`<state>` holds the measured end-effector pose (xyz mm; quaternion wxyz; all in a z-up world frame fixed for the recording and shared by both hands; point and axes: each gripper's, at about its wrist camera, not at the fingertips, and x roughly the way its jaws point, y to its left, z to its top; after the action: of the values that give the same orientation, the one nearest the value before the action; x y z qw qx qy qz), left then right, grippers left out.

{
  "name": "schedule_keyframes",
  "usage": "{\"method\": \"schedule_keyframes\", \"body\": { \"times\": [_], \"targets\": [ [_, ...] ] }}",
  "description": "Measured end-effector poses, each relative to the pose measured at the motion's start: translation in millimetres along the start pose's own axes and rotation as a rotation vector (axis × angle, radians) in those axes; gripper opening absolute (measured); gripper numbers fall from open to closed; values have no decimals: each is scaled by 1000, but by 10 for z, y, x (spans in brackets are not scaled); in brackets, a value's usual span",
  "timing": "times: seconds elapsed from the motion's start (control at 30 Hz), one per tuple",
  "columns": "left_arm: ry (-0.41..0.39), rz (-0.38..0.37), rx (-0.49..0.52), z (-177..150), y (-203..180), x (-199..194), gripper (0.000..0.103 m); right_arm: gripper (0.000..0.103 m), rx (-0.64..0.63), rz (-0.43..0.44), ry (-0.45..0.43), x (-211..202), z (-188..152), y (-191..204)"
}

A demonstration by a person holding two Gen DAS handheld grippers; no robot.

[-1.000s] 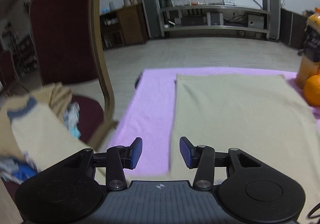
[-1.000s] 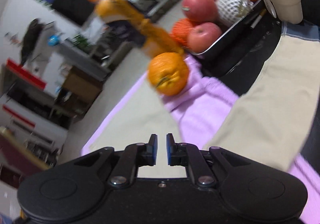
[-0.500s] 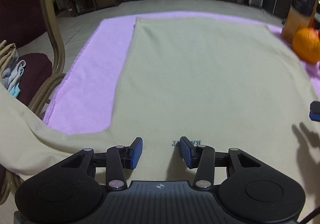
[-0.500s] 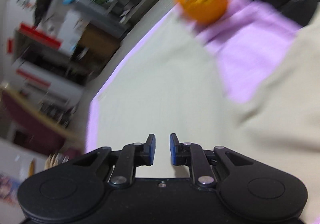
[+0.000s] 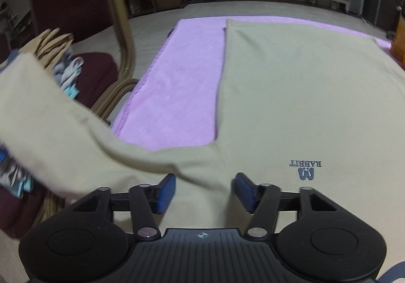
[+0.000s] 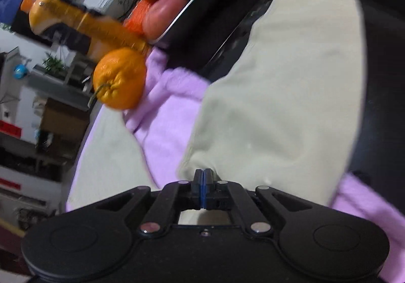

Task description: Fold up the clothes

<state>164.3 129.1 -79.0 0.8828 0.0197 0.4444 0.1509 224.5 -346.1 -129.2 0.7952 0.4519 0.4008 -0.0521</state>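
A beige shirt (image 5: 298, 95) with a small RABBIT logo lies spread on a purple cloth (image 5: 177, 95). Its left sleeve (image 5: 50, 131) hangs off the table's left side over a chair. My left gripper (image 5: 203, 190) is open, its blue pads straddling a raised fold at the left shoulder. In the right wrist view the right sleeve (image 6: 278, 95) stretches away over a black surface. My right gripper (image 6: 202, 183) is shut on the sleeve's near edge by the armpit.
A dark red chair (image 5: 76, 4) with piled clothes (image 5: 65, 70) stands left of the table. An orange (image 6: 119, 78), a juice bottle (image 6: 83, 22) and a tray of fruit (image 6: 162, 4) sit beyond the right sleeve.
The left gripper drew back to the shirt's left shoulder, staying open. The right gripper swung back toward the right sleeve and closed on its edge.
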Motion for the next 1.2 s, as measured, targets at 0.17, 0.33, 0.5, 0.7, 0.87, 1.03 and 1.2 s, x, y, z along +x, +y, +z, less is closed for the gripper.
{"method": "schedule_keyframes", "body": {
  "times": [0.17,0.33,0.5,0.7,0.87,1.03,1.2],
  "targets": [
    [-64,-102,13,-140,-60,-425,48,12,-166,95,67,-157,-265,330],
    [-15,-214,88,-306,-454,-367,49,13,-369,136,187,38,-668,747],
    [6,-175,115,-297,-568,-145,56,16,-397,124,299,309,-884,751],
    [12,-90,63,-294,-287,-133,56,0,-262,57,236,93,-649,318],
    [-62,21,-76,-218,229,-417,47,12,-75,-81,105,-398,-401,-114],
    [-176,-170,-144,-293,481,-970,48,19,-3,91,90,-899,-416,-301],
    [-69,-305,-11,-466,6,-932,49,28,-111,146,193,-867,-723,-60]
  ]
}}
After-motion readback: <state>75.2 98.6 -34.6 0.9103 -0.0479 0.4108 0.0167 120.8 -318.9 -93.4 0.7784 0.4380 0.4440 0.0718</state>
